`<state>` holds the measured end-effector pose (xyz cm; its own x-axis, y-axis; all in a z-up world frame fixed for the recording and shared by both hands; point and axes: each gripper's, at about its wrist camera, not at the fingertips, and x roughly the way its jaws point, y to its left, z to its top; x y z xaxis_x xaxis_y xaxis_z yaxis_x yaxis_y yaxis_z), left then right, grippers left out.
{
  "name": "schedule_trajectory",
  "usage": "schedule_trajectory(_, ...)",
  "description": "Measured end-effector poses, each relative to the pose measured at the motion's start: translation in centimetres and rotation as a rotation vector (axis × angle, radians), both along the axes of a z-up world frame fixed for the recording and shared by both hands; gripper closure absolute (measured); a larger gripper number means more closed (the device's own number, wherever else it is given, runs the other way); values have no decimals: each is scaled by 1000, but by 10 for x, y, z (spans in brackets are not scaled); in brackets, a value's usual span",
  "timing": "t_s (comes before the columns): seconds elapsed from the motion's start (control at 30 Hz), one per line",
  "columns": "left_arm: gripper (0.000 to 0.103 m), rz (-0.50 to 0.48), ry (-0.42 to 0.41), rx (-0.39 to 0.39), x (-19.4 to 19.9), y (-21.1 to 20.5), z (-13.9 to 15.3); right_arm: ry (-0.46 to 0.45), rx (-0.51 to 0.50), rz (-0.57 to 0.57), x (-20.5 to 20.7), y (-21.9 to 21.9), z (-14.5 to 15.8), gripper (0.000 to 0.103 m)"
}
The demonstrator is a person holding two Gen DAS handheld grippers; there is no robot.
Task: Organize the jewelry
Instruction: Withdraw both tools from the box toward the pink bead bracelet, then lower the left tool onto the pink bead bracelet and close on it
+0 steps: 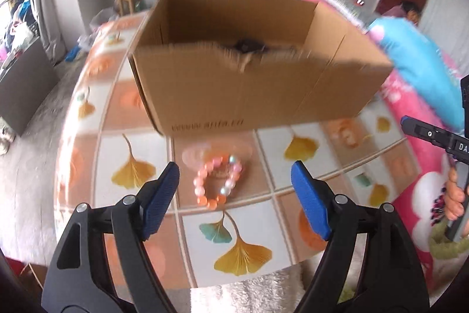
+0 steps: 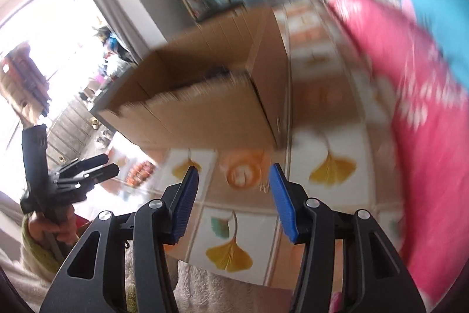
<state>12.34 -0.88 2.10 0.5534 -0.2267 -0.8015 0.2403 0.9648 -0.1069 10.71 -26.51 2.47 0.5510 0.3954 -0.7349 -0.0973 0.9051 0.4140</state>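
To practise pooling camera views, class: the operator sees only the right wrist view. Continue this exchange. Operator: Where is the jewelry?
Observer: A pink and orange bead bracelet lies on the table, in front of the cardboard box.
Operator: Is the left claw holding it?
Observer: No. The left claw is open; the bracelet shows between its pads, not gripped.
Operator: Anything on the box's front?
Observer: Blurred printed lettering, low on its near wall.

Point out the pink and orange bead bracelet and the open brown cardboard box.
pink and orange bead bracelet (image 1: 218, 181): left wrist view, on its left-hand beads.
open brown cardboard box (image 1: 234, 96): left wrist view, on its front wall.
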Motion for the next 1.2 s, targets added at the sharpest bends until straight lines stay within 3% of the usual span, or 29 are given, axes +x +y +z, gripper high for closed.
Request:
schedule_trajectory(0.3, 28, 50, 26, 72, 11, -3, -23, 40, -200, -16, 11, 17, -30, 53)
schedule_trajectory(0.47, 28, 56, 35, 98, 13, -8, -31, 39, -252, -21, 15, 20, -36, 55)
schedule_trajectory(0.8, 28, 54, 43, 111, 9, -6, -40, 38, -297, -23, 24, 26, -39, 69)
schedule_trajectory(1.2, 28, 61, 40, 107, 6, 5, -43, 45, -311, -38, 25, 24, -41, 97)
